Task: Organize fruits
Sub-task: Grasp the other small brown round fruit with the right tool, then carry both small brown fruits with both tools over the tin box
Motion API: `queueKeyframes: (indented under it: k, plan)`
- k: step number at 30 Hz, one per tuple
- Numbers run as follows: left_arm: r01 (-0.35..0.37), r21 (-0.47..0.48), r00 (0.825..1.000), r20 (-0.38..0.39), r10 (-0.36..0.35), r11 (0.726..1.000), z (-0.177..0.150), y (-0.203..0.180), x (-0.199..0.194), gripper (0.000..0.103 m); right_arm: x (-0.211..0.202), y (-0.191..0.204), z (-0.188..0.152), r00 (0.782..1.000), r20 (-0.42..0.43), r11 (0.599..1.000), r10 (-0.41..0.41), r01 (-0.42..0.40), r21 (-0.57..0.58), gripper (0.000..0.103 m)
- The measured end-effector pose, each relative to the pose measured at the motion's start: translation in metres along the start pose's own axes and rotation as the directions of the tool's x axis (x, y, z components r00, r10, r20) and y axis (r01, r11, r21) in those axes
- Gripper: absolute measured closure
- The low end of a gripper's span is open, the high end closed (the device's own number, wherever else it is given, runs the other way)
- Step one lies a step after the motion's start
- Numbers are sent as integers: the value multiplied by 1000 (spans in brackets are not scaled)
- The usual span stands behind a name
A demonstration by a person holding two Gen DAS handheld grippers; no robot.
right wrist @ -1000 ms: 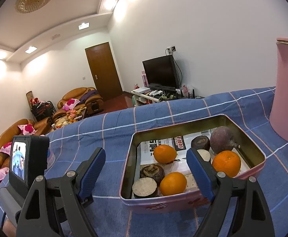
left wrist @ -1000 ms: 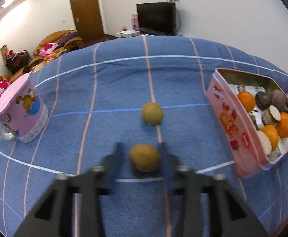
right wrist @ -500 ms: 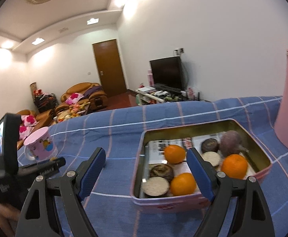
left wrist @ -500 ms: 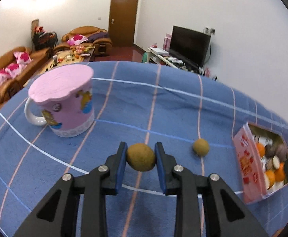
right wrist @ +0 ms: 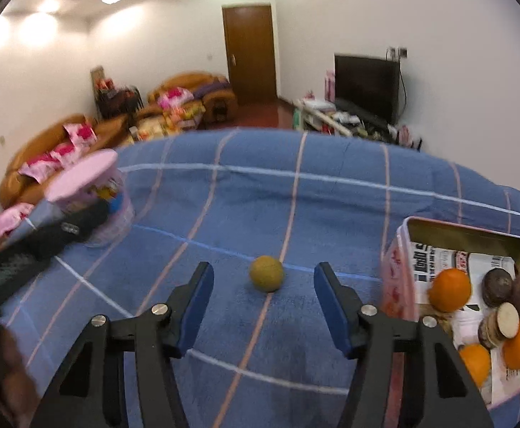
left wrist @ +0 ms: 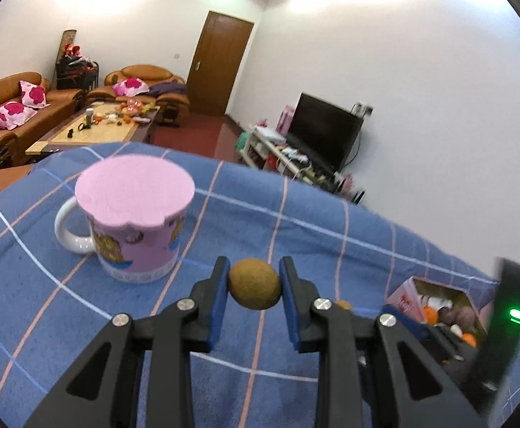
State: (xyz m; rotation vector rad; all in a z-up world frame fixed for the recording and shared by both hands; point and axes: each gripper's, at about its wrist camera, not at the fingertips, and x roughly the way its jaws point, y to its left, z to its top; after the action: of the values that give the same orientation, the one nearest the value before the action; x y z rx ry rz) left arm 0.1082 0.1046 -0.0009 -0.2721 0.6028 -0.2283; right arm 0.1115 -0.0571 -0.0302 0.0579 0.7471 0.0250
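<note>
My left gripper (left wrist: 255, 287) is shut on a round green-brown fruit (left wrist: 255, 288) and holds it above the blue cloth, just right of the pink lidded mug (left wrist: 135, 214). My right gripper (right wrist: 263, 285) is open, with a second green-brown fruit (right wrist: 266, 273) lying on the cloth just beyond its fingertips, between the jaws' line. The pink tin (right wrist: 474, 249) holding oranges (right wrist: 450, 289) and dark fruits sits to the right; it also shows in the left wrist view (left wrist: 434, 296).
The blue checked cloth (right wrist: 295, 199) covers the table. The left gripper's arm (right wrist: 45, 242) crosses the left of the right wrist view in front of the mug (right wrist: 95, 192). The right gripper's body (left wrist: 502, 324) stands at the right of the left wrist view.
My left gripper closed on the near fruit, lifted it and swung left toward the mug. My right gripper turned left from over the tin to face the second fruit.
</note>
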Motion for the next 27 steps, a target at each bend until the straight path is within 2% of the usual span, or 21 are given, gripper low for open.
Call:
queueKeyframes:
  k: [3, 6, 9, 12, 14, 16, 19, 22, 27]
  plan:
    - [-6, 7, 1000, -4, 6, 1000, 1, -3, -1, 73, 18, 0, 5, 998, -69, 1000, 4, -4, 8, 45]
    - [-49, 44, 999, -14, 50, 998, -2, -12, 6, 73, 35, 2, 5, 987, -158, 1000, 4, -5, -7, 65]
    - [-86, 69, 996, -23, 87, 994, -3, -14, 10, 73, 32, 6, 2, 988, -153, 1000, 1, -5, -30, 75]
    - [-119, 89, 992, -25, 122, 989, -5, -15, 11, 73, 26, 7, -1, 989, -145, 999, 15, -19, -27, 75]
    - [-166, 117, 986, -15, 169, 979, -6, -18, 14, 73, 14, 4, 0, 996, -91, 1000, 25, -26, -10, 75]
    - [-204, 140, 978, -3, 206, 969, -8, -21, 16, 73, -12, 1, -3, 999, 37, 999, 40, -41, 3, 75]
    - [-260, 168, 965, 26, 259, 951, -12, -25, 17, 73, -52, -1, -13, 974, 226, 1000, 5, -9, 18, 75]
    - [-331, 195, 944, 63, 325, 923, -16, -31, 16, 73, -73, 4, -22, 953, 301, 1000, -30, 31, 2, 75]
    - [-334, 214, 942, 68, 327, 918, -21, -34, 16, 73, -92, 9, -28, 935, 351, 997, -45, 62, -38, 75]
